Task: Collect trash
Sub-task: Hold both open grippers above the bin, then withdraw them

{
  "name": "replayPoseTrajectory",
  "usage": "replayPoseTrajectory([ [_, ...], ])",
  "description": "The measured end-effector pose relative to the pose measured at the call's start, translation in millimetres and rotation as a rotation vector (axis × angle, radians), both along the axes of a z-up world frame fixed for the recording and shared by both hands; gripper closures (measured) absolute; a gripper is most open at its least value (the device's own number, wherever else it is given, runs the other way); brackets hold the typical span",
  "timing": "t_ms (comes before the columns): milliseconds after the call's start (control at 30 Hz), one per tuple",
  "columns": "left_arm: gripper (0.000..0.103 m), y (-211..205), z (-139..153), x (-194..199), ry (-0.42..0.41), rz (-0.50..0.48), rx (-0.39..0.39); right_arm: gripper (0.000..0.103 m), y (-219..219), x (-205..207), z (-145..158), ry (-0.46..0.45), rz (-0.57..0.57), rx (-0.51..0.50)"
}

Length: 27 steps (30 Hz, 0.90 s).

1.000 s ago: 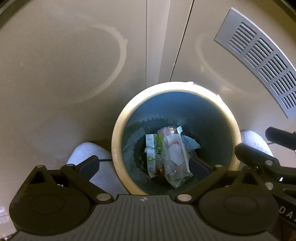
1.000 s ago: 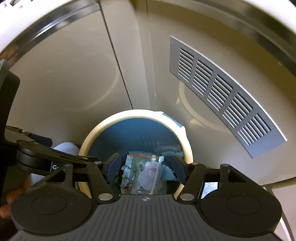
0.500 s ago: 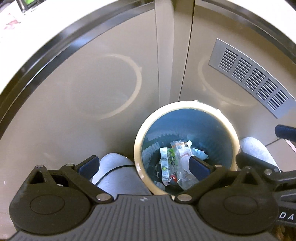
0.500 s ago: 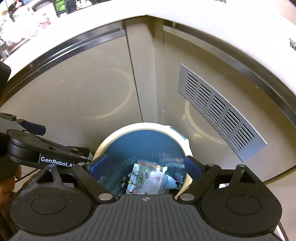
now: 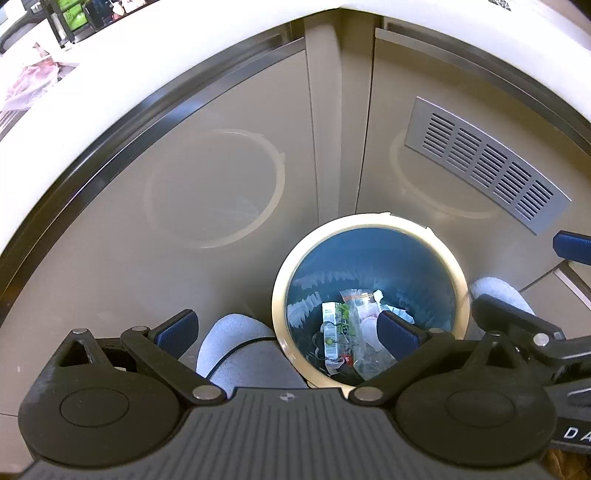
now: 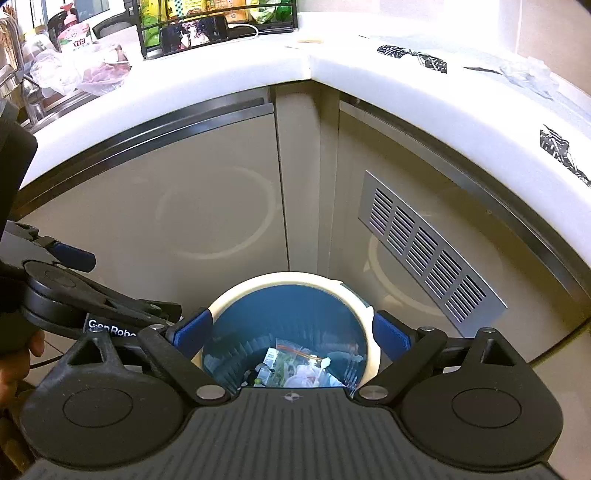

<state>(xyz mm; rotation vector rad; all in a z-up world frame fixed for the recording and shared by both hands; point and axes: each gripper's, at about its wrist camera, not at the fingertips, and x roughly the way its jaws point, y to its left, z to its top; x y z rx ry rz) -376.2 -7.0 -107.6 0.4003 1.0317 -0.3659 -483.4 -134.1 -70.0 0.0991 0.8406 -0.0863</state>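
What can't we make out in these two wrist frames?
- Bin bottom: left wrist view, the near part is covered by the left gripper body; the trash overlaps, so no item count.
- Trash, right wrist view: mostly cut off by the right gripper body.
- Carton print: too small to read.
- Counter items: right wrist view, cropped at the top edge.

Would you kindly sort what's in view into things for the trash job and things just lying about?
Job: bin; trash in bin; wrappers on counter.
Lying about: soap bottle; rack; vent grille.
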Motion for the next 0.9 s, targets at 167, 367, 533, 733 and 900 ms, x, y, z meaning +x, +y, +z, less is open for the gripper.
replayPoseTrajectory([
  [167,0.0,1.9,1.7,-0.2,-0.002,-0.008,0.004,0.008,2.1,-2.4,1.6,-0.006,0.002,-0.004],
  [367,0.0,2.6,0.2,-0.4,-0.002,-0.003,0.003,0.008,2.0,-1.7,0.8,-0.007,0.007,-0.006],
  [533,0.0,2.1,0.9,0.4,0.003,-0.002,0.006,0.007,1.7,-1.2,0.0,-0.003,0.008,-0.002],
  [733,0.0,1.7,1.4,-0.2,0.0,-0.004,0.008,0.007,1.2,-1.0,-0.1,-0.002,0.006,0.0],
  [900,0.0,1.8,1.2,-0.2,0.001,-0.004,0.009,0.007,1.5,-0.3,-0.5,0.0,0.006,0.001],
])
